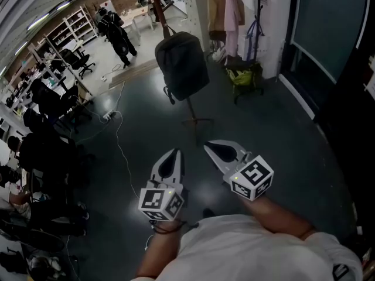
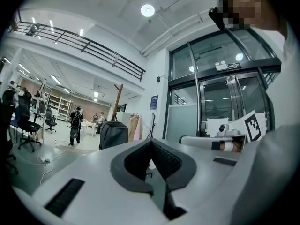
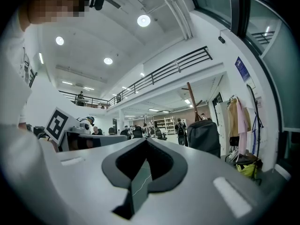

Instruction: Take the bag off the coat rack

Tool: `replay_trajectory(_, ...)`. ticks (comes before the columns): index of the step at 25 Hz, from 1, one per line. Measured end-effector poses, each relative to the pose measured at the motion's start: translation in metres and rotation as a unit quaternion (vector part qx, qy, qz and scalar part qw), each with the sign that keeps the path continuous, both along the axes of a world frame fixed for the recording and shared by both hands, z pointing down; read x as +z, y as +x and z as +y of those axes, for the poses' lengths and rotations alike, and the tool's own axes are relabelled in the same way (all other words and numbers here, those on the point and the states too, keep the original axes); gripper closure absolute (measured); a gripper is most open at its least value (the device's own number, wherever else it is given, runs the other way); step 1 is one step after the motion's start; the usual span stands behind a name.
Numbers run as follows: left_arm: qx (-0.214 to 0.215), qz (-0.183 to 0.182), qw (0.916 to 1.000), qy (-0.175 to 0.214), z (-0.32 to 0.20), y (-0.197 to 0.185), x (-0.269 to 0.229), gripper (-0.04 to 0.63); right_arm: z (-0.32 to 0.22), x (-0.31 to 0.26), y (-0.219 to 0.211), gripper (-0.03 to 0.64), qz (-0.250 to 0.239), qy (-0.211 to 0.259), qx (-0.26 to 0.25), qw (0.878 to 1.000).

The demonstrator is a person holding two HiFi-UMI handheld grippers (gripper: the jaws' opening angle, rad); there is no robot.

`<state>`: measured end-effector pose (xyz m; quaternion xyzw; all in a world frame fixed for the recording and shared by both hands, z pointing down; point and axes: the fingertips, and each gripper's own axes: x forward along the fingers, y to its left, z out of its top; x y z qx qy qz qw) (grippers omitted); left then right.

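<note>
Head view, looking steeply down onto a dark glossy floor [image 1: 263, 133]. At the far left, desks and chairs, with a white cable [image 1: 120, 145] trailing over the floor.

Lower centre, the left gripper [image 1: 174, 153] points forward. Its jaws are together, with nothing between them.

Upper centre, well apart from both grippers, the black bag [image 1: 181, 63] hangs on the wooden coat rack [image 1: 157, 2]. Its top is against the pole and its body is clear of the floor.

Just right of the left one, the right gripper [image 1: 211, 149] also has its jaws together and holds nothing.

At the upper right, clothes [image 1: 225, 7] hang on a separate rail.

The step in hand looks like the approach. Doing it well probably means:
- spreading the jaws before arriving;
- closing one gripper on the strap at the bag's top;
- steadying the bag's underside with the other gripper;
- lifting straight up off the hook, because the slim rack could tip if pulled sideways.
</note>
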<state>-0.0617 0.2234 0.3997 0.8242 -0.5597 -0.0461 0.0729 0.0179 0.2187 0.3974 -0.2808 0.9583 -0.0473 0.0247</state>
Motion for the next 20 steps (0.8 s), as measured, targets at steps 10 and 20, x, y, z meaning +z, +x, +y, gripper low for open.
replay_trajectory(10, 0.019, 0.003, 0.9998, 0.002, -0.040, -0.059, -0.010, 0.589, -0.039, -0.011, -0.068, 0.614, -0.011, -0.007, 0.002, 1.000)
replay_trajectory(20, 0.024, -0.001, 0.9997, 0.002, -0.059, -0.087, -0.003, 0.589, -0.056, -0.005, -0.101, 0.614, -0.016, -0.006, -0.001, 1.000)
